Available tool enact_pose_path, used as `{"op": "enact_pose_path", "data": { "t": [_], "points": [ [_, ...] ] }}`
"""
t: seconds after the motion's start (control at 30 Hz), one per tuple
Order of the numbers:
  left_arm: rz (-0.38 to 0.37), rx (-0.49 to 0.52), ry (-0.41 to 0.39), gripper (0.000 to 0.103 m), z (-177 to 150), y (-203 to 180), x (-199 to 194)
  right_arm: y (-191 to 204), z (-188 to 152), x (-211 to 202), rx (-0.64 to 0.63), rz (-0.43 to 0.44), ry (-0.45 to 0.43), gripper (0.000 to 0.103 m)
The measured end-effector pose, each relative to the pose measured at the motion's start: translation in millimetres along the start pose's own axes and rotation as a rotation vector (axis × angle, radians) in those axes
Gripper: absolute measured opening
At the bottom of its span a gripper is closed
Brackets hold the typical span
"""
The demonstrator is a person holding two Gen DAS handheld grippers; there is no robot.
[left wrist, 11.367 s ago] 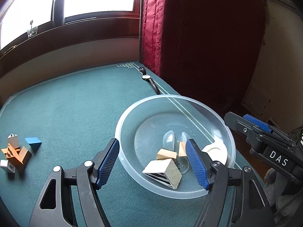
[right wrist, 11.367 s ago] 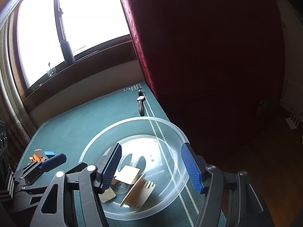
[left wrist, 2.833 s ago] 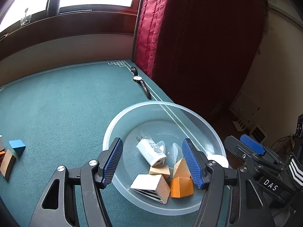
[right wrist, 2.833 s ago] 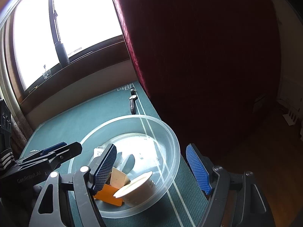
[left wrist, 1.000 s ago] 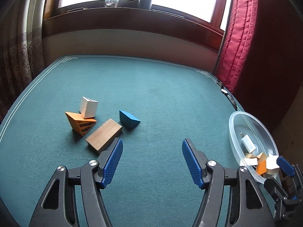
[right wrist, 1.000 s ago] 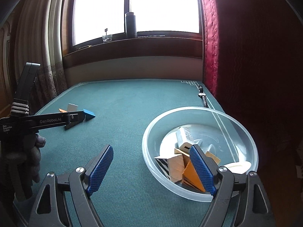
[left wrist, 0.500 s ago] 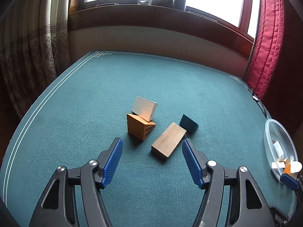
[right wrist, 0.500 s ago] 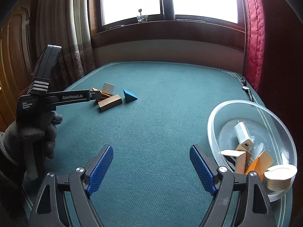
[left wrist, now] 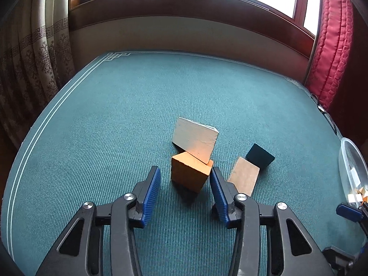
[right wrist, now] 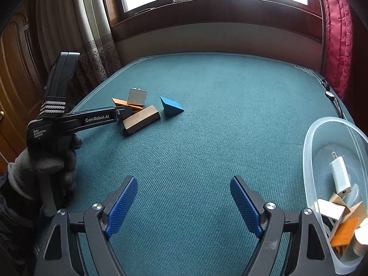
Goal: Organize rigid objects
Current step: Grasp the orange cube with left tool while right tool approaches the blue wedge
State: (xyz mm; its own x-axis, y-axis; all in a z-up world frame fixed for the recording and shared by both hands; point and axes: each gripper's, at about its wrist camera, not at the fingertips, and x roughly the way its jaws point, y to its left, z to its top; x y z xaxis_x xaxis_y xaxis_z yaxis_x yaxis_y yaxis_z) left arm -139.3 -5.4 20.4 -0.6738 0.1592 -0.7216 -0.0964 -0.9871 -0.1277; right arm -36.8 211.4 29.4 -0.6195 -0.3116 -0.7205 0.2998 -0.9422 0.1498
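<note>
Four loose blocks lie grouped on the green worktop [left wrist: 115, 115]: an orange block [left wrist: 189, 173], a pale white-faced block [left wrist: 195, 139] leaning on its far top edge, a plain wooden slab [left wrist: 243, 176] and a blue wedge [right wrist: 171, 106], which looks almost black in the left wrist view [left wrist: 260, 156]. We see the left gripper [left wrist: 184, 184] with its jaws parted and nothing clasped; the orange block sits just ahead of and partly between the blue pads, closer to the right pad, with the wooden slab just outside that pad. We see the right gripper [right wrist: 184, 197] with its jaws spread wide and empty over bare cloth, well apart from the blocks. Only the right wrist view shows the gloved left hand [right wrist: 46, 161] on its tool, and the contents of the clear bowl [right wrist: 322, 138] at the right edge: a white charger [right wrist: 340, 174], wooden and orange pieces. The left wrist view shows only a sliver of that bowl [left wrist: 349, 161].
</note>
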Motion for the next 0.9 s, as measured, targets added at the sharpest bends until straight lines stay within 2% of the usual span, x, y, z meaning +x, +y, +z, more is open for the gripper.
{"op": "enact_pose_path", "data": {
  "t": [0.17, 0.33, 0.43, 0.6, 0.7, 0.9],
  "points": [
    [-0.038, 0.014, 0.006, 0.041, 5, -6, 5, -1, 15, 20, 0.030, 0.004, 0.018, 0.086],
    [-0.072, -0.017, -0.003, 0.039, 5, 1, 3, 1, 32, 41, 0.059, 0.011, 0.030, 0.085],
    [-0.076, -0.033, -0.023, 0.039, 4, 4, -3, 4, 41, 52, 0.077, 0.028, 0.042, 0.082],
    [-0.027, -0.043, -0.046, 0.039, -1, 8, -12, 10, 52, 68, 0.092, 0.059, 0.053, 0.074],
    [-0.007, -0.075, -0.062, 0.039, -1, 16, -18, 13, 59, 75, 0.099, 0.071, 0.048, 0.066],
    [0.017, -0.144, -0.064, 0.039, -3, 32, -22, 18, 73, 89, 0.124, 0.109, 0.050, 0.059]
  ]
}}
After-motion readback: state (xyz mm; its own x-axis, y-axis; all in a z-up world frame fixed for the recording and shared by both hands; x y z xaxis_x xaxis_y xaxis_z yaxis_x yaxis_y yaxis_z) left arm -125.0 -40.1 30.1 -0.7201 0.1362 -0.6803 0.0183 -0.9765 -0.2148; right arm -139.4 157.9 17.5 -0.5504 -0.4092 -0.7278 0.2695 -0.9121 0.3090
